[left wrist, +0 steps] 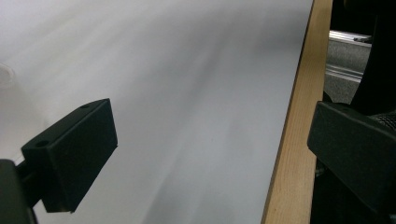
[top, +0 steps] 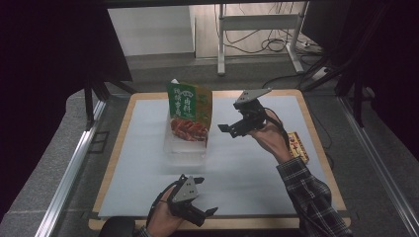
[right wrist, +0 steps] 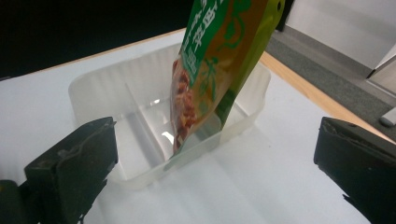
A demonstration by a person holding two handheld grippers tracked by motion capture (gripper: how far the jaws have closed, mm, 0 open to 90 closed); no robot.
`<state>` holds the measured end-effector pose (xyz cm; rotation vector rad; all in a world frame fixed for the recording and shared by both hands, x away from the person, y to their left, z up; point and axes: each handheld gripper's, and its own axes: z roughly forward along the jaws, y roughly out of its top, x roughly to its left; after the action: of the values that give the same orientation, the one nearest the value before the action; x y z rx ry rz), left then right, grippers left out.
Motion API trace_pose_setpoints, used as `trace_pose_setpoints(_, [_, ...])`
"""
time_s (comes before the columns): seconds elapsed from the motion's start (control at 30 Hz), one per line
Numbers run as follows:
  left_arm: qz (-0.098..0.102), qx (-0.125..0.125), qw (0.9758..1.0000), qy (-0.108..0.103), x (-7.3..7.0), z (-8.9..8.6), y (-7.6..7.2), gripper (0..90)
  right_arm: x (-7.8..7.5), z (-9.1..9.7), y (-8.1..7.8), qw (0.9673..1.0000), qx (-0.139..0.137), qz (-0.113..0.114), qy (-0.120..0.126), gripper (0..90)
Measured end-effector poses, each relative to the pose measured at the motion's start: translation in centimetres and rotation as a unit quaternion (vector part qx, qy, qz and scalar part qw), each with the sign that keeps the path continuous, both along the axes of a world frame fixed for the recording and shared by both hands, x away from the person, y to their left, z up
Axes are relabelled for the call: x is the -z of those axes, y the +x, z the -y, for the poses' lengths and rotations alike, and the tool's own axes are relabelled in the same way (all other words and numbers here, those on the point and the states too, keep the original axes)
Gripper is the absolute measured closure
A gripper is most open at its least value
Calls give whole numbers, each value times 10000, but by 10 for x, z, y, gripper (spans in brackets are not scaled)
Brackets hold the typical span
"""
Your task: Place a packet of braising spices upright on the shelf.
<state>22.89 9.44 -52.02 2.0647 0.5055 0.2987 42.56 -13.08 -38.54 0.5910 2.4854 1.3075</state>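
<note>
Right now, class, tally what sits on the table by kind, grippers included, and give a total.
Grippers: 2, the left gripper and the right gripper
Snack pouches: 1, the green and orange pouch, standing in the tray
Clear plastic trays: 1, the divided tray
Small red and yellow packets: 1, the packet at the table's right edge
Total: 5

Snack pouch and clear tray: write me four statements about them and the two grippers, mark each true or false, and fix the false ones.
1. The snack pouch stands in the clear tray. True.
2. The right gripper is clamped on the pouch. False: its jaws are spread wide, apart from the pouch.
3. The left gripper is open near the table's front edge. True.
4. The pouch lies flat on the white mat. False: it stands tilted, its lower end in the tray.
</note>
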Motion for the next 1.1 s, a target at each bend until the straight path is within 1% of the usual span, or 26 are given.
trace_pose_setpoints(0.2, [1, 1, 10000, 2, 0, 0, 0, 12, 9, 10, -6, 10000, 51, -57, 23, 0])
trace_pose_setpoints(0.3, [-2, 2, 10000, 4, 0, 0, 0, 12, 14, 17, -8, 9999, 106, -98, 1, 2])
trace_pose_setpoints(0.4, [8, 9, 10000, 2, 0, 0, 0, 12, 19, 25, -10, 9998, 143, -165, 35, 1])
trace_pose_setpoints(0.5, [3, 12, 10000, 7, 0, 0, 0, 12, 23, 32, -12, 9997, 191, -159, 38, 1])
trace_pose_setpoints(0.57, [7, 17, 10000, 8, 1, 0, 0, 12, 26, 38, -13, 9996, 205, -201, 59, 1])
trace_pose_setpoints(0.77, [17, 15, 10000, 5, 1, 1, 0, 12, 34, 52, -14, 9989, 408, -225, 12, 2])
trace_pose_setpoints(0.93, [15, 12, 10000, 5, 0, 0, 0, 12, 38, 64, -16, 9978, 577, -309, -28, 6])
trace_pose_setpoints(1.03, [12, 8, 10000, 8, 0, 1, 0, 12, 40, 74, -16, 9961, 804, -348, -61, 9])
trace_pose_setpoints(1.1, [12, 17, 10000, 16, 0, 1, 0, 12, 42, 82, -15, 9940, 1025, -384, -79, 13])
